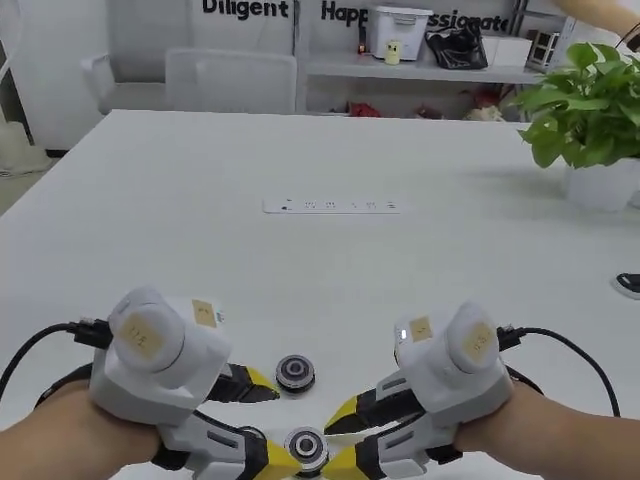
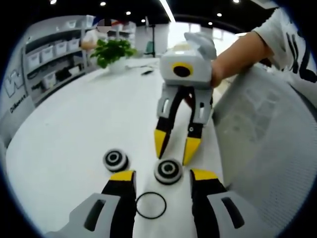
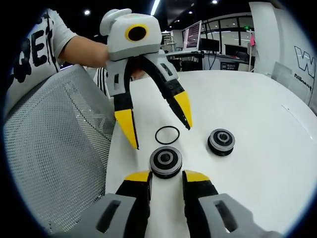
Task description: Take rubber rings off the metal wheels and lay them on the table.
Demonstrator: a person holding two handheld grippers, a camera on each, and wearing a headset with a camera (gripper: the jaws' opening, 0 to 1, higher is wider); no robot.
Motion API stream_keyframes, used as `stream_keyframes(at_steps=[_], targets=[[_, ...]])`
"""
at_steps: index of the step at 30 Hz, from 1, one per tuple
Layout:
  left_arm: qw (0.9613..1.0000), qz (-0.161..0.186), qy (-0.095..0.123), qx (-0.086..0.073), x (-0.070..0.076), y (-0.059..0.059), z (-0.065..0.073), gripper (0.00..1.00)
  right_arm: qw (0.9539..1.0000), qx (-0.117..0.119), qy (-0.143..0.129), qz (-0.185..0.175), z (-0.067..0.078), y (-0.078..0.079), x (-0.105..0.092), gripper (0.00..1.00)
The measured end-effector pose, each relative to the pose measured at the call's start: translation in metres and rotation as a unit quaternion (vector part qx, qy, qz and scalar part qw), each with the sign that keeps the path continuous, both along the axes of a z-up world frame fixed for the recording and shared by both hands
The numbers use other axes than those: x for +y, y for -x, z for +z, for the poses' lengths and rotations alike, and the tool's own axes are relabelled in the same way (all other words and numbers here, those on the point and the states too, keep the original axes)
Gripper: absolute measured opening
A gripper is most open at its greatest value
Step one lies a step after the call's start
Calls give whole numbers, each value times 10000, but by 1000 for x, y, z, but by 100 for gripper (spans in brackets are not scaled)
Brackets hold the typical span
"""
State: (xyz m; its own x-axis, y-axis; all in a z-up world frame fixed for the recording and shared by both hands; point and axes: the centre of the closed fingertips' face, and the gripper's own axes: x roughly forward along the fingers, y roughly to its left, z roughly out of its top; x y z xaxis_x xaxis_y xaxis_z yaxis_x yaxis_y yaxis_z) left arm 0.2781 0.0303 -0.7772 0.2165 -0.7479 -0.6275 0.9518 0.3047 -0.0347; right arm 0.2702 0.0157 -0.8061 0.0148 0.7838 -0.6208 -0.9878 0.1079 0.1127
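Note:
Two metal wheels with dark rims lie on the white table (image 1: 300, 270) near its front edge. One wheel (image 1: 305, 447) (image 2: 168, 171) (image 3: 166, 161) sits just beyond the tips of both grippers, which face each other. The other wheel (image 1: 295, 372) (image 2: 115, 160) (image 3: 221, 141) lies a little farther in. A loose black rubber ring (image 2: 151, 205) (image 3: 167, 134) lies flat on the table between the left gripper's wide-spread jaws. My left gripper (image 1: 272, 420) (image 2: 162, 176) (image 3: 157, 123) is open. My right gripper (image 1: 338, 438) (image 3: 166, 177) (image 2: 173, 148) is open more narrowly, holding nothing.
A white power strip (image 1: 332, 206) lies mid-table. A potted plant (image 1: 590, 110) stands at the far right, with a small black object (image 1: 628, 284) at the right edge. A mesh chair back (image 3: 54, 148) sits close behind the table's front edge.

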Motion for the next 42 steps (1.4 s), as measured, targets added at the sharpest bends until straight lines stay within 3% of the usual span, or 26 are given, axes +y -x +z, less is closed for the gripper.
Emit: stream_keyframes(at_steps=[16,26,31,42], targets=[[9996,-231,-115,86,-11,6,-11,29,10000,21,8,-17,-4,0,-1,20],[9994,-312,-174,-6,-15,6,-16,22,10000,53,6,-29,-5,0,-1,20],[9995,-261,-173,-41,-14,5,-16,15,10000,69,-17,-46,-5,-1,-1,20],[9996,-180,-162,-141,-14,4,-16,14,9998,169,-87,-74,-5,1,0,18]])
